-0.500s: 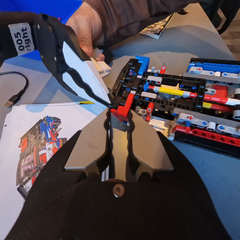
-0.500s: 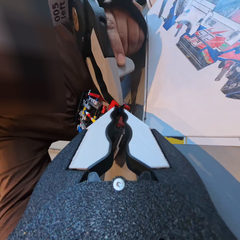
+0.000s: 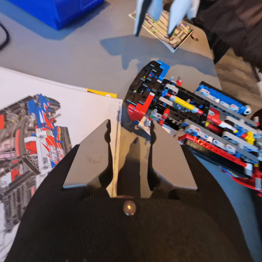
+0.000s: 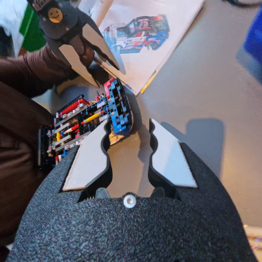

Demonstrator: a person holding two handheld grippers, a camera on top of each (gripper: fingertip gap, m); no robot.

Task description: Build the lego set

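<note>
A: Where does the lego model [image 3: 184, 107] lie?

B: It rests on the grey table [image 3: 70, 56], just beside the right edge of the open instruction booklet [image 3: 79, 113]. Its near end is a black block with a red corner piece [image 3: 139, 109] and a blue piece [image 3: 163, 69]; behind it run black frames, grey beams and a yellow axle [image 3: 184, 104].

A: How does the left gripper [image 3: 129, 123] stand?

B: Its two fingers are spread wide apart and hold nothing. The tips hang above the table at the booklet's edge, close to the red corner but apart from it.

A: And the right gripper [image 4: 129, 120]?

B: Also spread wide and empty. In the right wrist view its left-hand finger [image 4: 90, 153] overlaps the model's blue end; whether it touches cannot be told. In the left wrist view the same gripper shows blurred at the top edge, over a second printed sheet [image 3: 168, 32].

A: What else is in view?

B: A blue box [image 3: 56, 11] at the far side of the table, and a brown sleeve [image 4: 21, 73].
</note>
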